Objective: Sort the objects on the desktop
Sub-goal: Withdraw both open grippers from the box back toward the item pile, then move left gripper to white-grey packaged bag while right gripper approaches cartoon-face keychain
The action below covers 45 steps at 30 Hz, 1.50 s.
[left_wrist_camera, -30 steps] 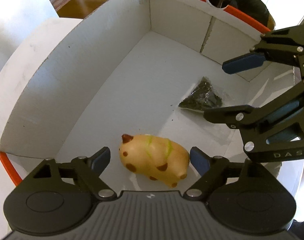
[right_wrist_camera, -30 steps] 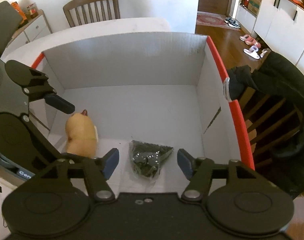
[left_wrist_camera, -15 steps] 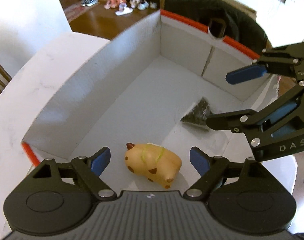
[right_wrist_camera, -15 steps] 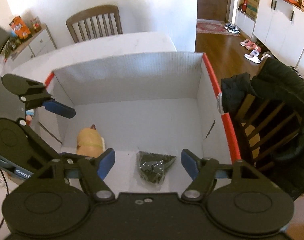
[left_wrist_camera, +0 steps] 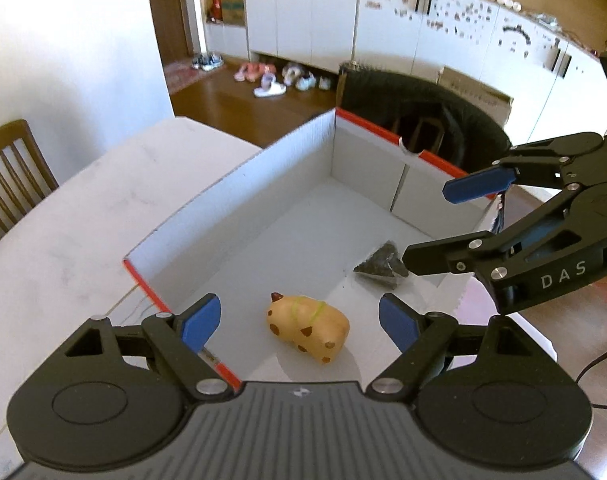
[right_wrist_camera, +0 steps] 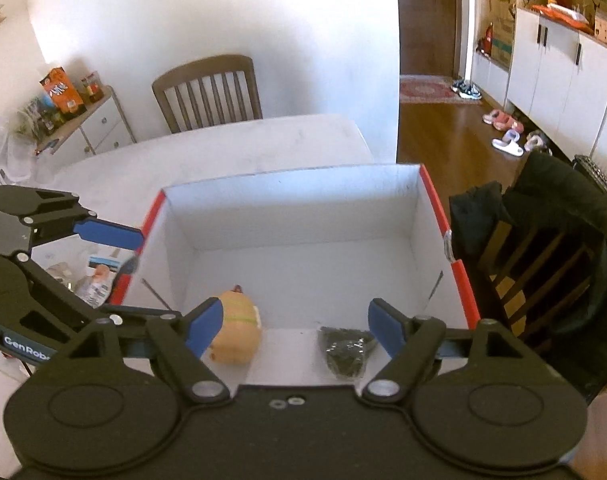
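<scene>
Both tools have risen clear of the box over the last second. My left gripper hangs wide and empty above the toy animal. My right gripper has just been opening, nothing between its jaws; the dark packet lies released on the box floor. I judge both items deposited

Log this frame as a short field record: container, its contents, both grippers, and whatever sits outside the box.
container: white box with red rim, open top, on the white table
contents: tan spotted toy animal; dark packet, apart from the toy
left gripper: open, empty, above the toy
right gripper: jaws have just been opening, nothing between the pads, above the packet
outside box: clutter left of it, too blurred to name
</scene>
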Each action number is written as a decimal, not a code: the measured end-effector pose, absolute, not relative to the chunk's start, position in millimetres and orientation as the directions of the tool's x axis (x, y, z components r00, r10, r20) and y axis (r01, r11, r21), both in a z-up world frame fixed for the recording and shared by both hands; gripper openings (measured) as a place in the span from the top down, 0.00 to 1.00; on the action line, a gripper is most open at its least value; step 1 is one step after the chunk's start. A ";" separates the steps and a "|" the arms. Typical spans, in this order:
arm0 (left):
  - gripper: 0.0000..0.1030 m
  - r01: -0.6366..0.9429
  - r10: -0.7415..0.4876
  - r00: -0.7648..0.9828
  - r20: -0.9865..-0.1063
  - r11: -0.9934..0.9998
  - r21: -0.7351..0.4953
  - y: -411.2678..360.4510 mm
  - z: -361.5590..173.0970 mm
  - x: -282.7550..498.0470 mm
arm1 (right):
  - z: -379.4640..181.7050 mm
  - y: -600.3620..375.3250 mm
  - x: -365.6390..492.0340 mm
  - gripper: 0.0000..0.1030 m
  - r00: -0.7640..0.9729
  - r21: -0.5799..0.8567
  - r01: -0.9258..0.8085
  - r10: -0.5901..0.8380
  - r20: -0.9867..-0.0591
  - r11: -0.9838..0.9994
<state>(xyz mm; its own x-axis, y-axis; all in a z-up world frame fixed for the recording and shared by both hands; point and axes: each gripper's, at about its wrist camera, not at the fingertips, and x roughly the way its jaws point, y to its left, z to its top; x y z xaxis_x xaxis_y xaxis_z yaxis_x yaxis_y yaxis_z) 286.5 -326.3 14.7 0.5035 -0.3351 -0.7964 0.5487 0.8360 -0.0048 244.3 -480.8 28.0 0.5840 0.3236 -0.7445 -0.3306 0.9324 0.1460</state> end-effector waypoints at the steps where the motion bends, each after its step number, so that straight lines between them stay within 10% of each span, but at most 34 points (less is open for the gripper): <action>1: 0.16 0.544 -0.339 0.513 -0.789 0.839 -0.007 -322.1 18.3 282.2 | 30.2 -478.5 240.9 0.20 0.590 0.146 -0.330 0.324 -0.740 0.933; 45: 0.02 0.310 -0.258 0.681 -0.685 0.950 -0.049 -43.8 5.2 136.2 | 17.5 -276.2 131.7 0.06 0.633 0.116 -0.409 0.373 -0.678 0.905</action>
